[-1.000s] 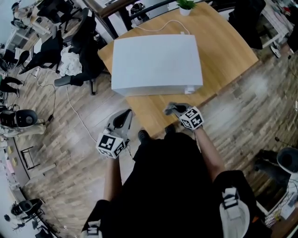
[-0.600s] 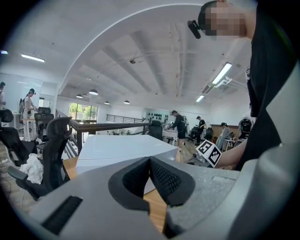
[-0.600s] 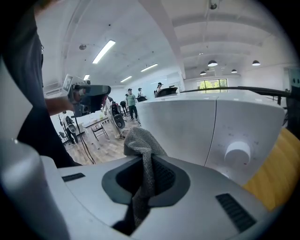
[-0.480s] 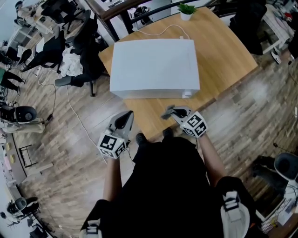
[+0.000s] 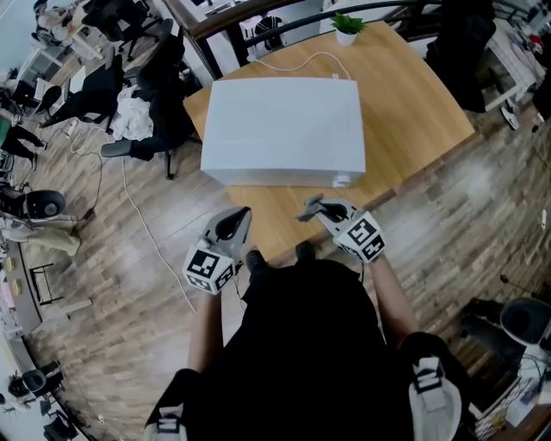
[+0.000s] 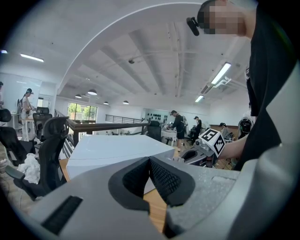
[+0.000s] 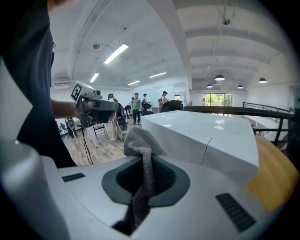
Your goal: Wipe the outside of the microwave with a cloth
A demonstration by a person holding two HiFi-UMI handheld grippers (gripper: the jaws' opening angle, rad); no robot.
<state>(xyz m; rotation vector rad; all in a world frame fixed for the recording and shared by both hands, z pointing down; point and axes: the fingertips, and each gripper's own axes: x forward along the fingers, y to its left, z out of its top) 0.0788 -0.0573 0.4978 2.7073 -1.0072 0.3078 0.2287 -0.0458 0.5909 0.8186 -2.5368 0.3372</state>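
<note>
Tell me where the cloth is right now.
The cloth is pinched in the right gripper, over the near edge of the table, just in front of the microwave.

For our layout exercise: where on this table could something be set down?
Widest bare wood: right of the microwave, to the table edge. A narrower strip runs along its front. Left is tight; cable and plant sit behind.

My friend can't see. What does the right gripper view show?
The right claw is shut on a grey cloth that sticks up between its jaws. Just ahead sits the white microwave on a wooden table.
</note>
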